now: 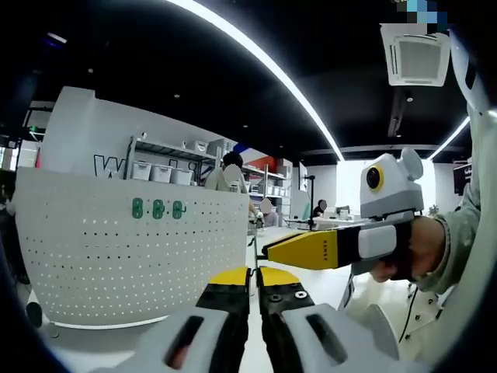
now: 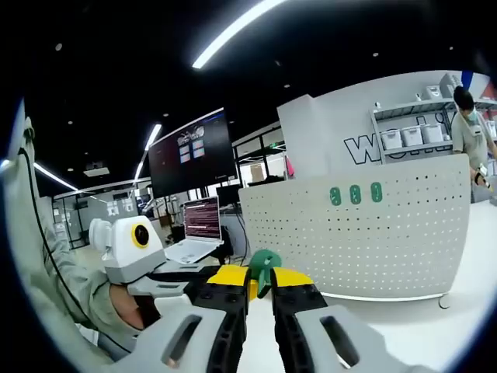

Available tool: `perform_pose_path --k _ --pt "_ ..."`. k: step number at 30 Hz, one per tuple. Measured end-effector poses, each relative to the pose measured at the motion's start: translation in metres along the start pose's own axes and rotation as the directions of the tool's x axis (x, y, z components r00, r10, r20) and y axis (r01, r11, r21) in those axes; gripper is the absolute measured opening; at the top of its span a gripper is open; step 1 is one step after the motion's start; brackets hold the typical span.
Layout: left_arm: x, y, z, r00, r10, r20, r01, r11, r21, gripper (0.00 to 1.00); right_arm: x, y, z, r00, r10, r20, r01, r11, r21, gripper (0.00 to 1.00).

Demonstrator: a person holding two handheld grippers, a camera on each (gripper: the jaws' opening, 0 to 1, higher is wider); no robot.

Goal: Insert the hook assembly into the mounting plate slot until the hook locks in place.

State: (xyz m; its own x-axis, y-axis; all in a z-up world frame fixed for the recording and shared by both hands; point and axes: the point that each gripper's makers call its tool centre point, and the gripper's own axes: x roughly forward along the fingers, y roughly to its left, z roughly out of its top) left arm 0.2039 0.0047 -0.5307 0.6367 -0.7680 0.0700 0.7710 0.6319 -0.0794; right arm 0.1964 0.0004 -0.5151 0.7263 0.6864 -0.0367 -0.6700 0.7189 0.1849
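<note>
- Left gripper view: the left gripper (image 1: 254,289) is seen with jaws closed on nothing; the pegboard (image 1: 132,260) stands upright on the bench, three green hooks (image 1: 158,208) already mounted near its top edge.
- Right gripper view: a green hook (image 2: 264,268) is clamped by the right gripper (image 2: 260,291), apparently upright, its tip pointing toward the pegboard; the approach step is judged under way, and alignment with a slot is called for next.

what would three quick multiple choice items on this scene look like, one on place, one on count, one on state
1. Where are the green hooks?
A. on the white pegboard
B. on the laptop
C. on the floor

2. How many hooks are mounted on the pegboard?
A. one
B. three
C. five

3. The right gripper is:
A. wide open
B. shut on nothing
C. shut on a green hook piece

Key: 1 A, they sit in a row high on the panel; 2 B, three show; 3 C, green sticks up between its closed tips.
</note>
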Motion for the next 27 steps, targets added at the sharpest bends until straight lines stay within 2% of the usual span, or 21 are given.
perform_pose_path --k 10,21,27 --pt "0.002 -0.002 0.004 1.0 -0.009 0.02 0.009 1.0 -0.012 0.03 0.0 -0.002 0.001 1.0 -0.001 0.019 0.0 0.998 0.067 0.03" --pt "0.004 0.0 -0.001 1.0 0.005 -0.007 -0.005 1.0 0.015 0.05 0.002 -0.003 -0.001 1.0 -0.011 0.024 0.009 0.997 0.079 0.01" --pt "0.003 0.002 -0.007 0.999 0.013 -0.032 -0.012 1.0 0.016 0.12 0.003 -0.006 0.001 0.999 -0.017 0.035 0.014 0.997 0.076 0.01"
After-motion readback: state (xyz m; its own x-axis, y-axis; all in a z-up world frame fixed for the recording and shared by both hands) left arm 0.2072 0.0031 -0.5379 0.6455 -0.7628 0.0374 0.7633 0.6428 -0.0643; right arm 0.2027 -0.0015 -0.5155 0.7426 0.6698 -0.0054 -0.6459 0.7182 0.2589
